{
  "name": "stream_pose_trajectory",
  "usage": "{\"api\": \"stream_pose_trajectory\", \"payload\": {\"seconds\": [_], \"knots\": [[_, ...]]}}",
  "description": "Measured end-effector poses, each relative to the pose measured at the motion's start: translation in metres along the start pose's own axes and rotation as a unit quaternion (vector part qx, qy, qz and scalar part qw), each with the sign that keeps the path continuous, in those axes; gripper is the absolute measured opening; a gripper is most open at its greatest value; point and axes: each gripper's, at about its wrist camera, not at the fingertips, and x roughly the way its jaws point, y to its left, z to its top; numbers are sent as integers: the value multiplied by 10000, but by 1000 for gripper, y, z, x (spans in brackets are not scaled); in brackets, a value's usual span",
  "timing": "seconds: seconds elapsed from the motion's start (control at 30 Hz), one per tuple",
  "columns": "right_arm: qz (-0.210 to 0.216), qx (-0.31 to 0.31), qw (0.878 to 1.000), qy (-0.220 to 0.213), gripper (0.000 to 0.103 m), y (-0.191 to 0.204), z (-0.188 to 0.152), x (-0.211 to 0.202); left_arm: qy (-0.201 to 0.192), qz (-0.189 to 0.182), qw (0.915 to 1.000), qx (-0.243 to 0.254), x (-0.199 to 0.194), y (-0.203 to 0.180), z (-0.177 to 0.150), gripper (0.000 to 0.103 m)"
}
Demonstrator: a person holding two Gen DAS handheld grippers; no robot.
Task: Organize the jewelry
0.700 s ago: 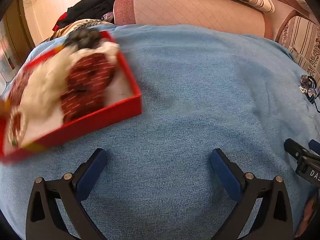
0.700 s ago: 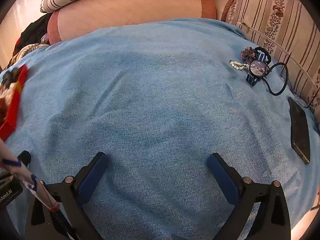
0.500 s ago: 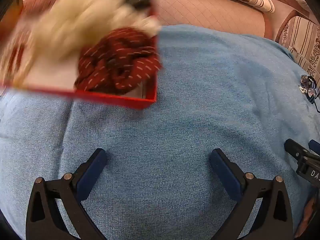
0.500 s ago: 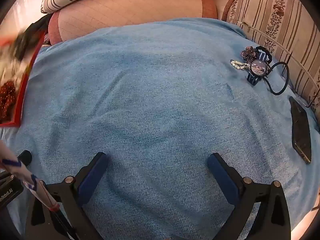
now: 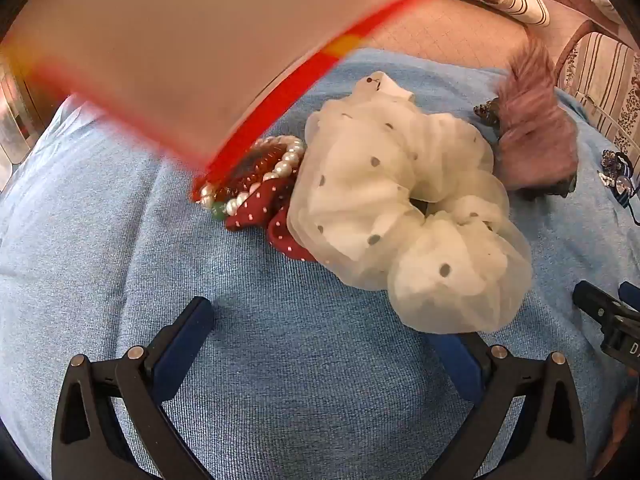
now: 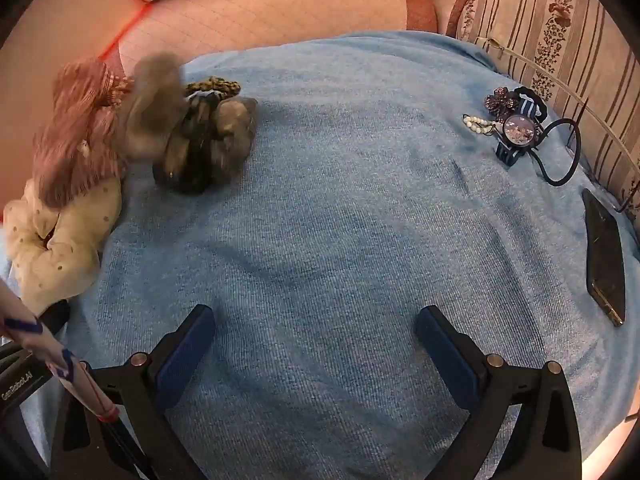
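Landmark: the white dotted scrunchie (image 5: 404,208), lying on the blue blanket (image 5: 280,360) that covers the bed or sofa.

Scene. A red box (image 5: 192,52), blurred and tipped upside down, hangs above and to the left of the white dotted scrunchie. Against the scrunchie's left side lie a pearl bracelet (image 5: 280,160) and a dark red dotted scrunchie (image 5: 264,208), the latter partly beneath it. A pink furry scrunchie (image 5: 536,136) lies behind it to the right. In the right wrist view a blurred heap of dark hair ties (image 6: 204,136) sits just beyond the pink one. Well apart to the right are a round-faced watch (image 6: 519,130) with small beads, a black loop (image 6: 560,152) and a phone (image 6: 604,256).

Step in hand (judged). The pieces appear to be spilled out for sorting. To do it well, take one item at a time from the edge of the heap, starting with the uppermost scrunchie, so that the bracelet is not dragged along; pinch fabric at a fold rather than across the full bulk.

Claws. The left claw (image 5: 320,344) is spread wide and holds nothing; its right finger sits just under the near edge of the white dotted scrunchie, contact uncertain. The right claw (image 6: 316,344) is likewise spread wide, empty, over bare blanket.
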Motion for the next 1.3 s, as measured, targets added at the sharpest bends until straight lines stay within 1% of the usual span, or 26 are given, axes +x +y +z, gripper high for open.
{"api": "stream_pose_trajectory", "payload": {"seconds": [0.13,0.2,0.3,0.43,0.57,0.6,0.7,0.73,0.77,0.8,0.83,0.87,0.9,0.93,0.97,1.03,1.07,1.13,1.17,1.3], "knots": [[182,73,9998,26,103,-5,0,-4,1,-20,10000,-3,-1,3,1,103],[318,168,9994,17,100,-9,0,-8,-11,-35,10000,-12,-2,6,0,103],[508,332,9981,-85,99,-12,0,-16,-9,-42,10000,-13,-1,6,1,103],[540,391,9969,-407,99,-6,-1,-31,8,-29,10000,2,2,3,-1,103],[698,328,9946,-697,99,14,-2,-43,5,-21,10000,4,4,-1,-1,103],[748,340,9938,-752,99,12,-5,-49,-3,-15,10000,8,4,-2,-1,103],[856,259,9914,-958,99,26,-7,-62,-13,14,10000,-26,2,4,-3,103],[900,217,9900,-1061,99,17,-6,-70,-16,52,10000,-23,2,4,-3,103],[890,150,9890,-1175,99,20,-8,-76,-2,73,10000,-14,1,4,-3,103],[864,89,9883,-1251,99,20,-8,-79,92,38,9999,64,0,5,-2,103],[819,25,9876,-1340,99,20,-12,-87,146,58,9999,37,-5,7,-1,103],[797,10,9874,-1364,99,21,-13,-91,-37,183,9998,-113,-18,10,-5,103],[770,31,9865,-1445,99,21,-17,-101,-342,285,9987,-227,-35,13,-10,103],[723,65,9856,-1527,99,20,-19,-110,-539,310,9977,-277,-49,15,-14,103],[690,76,9845,-1609,99,21,-23,-121,-801,292,9960,-283,-72,16,-20,103],[783,104,9824,-1691,99,20,-29,-135,-1146,367,9926,-155,-104,15,-26,103],[832,133,9813,-1733,99,20,-33,-142,-1273,395,9910,-116,-119,15,-29,103],[910,124,9789,-1826,99,21,-37,-156,-1445,335,9889,-97,-144,17,-32,103],[944,112,9776,-1878,99,21,-38,-162,-1547,386,9872,-74,-156,18,-34,103],[1030,119,9761,-1910,99,24,-45,-174,-1704,336,9847,-119,-179,24,-29,103]]}}
